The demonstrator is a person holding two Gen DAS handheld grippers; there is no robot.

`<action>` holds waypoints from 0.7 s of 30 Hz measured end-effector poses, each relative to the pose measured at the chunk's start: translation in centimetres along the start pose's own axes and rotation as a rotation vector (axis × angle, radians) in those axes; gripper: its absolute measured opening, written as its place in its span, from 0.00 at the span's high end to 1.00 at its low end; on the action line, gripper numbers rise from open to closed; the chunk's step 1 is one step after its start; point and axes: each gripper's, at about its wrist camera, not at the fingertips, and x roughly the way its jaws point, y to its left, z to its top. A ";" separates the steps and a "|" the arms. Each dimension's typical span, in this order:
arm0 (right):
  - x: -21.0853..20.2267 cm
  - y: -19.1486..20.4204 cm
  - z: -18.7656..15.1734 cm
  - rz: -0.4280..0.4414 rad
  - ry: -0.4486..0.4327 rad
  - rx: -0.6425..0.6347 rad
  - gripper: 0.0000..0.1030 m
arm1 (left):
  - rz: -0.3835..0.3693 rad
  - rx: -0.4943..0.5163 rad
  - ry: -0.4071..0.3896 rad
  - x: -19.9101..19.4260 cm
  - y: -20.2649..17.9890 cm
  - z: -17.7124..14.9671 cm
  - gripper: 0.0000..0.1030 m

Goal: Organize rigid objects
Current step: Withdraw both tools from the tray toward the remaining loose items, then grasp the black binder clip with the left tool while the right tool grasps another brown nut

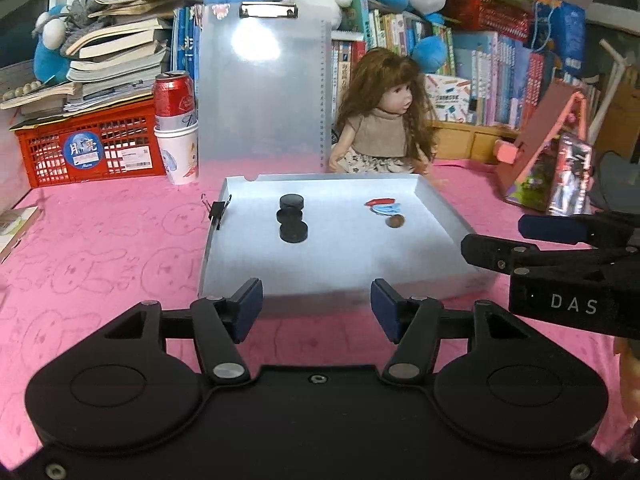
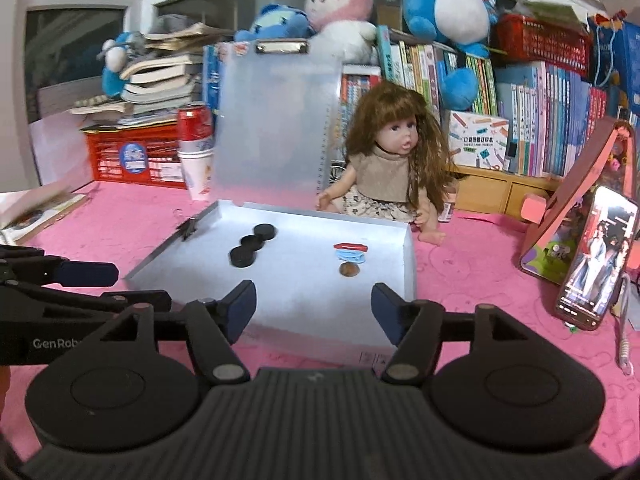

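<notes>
Hovering: left hand-held gripper (image 1: 317, 310), right hand-held gripper (image 2: 313, 307) agape, empty | round black discs (image 1: 291, 218) | glossy tray (image 1: 440, 216)

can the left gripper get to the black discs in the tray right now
Probably yes. The left gripper is open and empty at the near edge of the tray, and nothing stands between it and the black discs.

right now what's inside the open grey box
Three black discs in a row on the left; a red clip, a blue clip and a brown coin on the right. Nothing looks covered.
</notes>
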 end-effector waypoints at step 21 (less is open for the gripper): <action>-5.0 2.3 -9.0 0.054 0.016 -0.146 0.24 | -0.080 0.052 0.013 -5.5 0.3 -10.0 0.39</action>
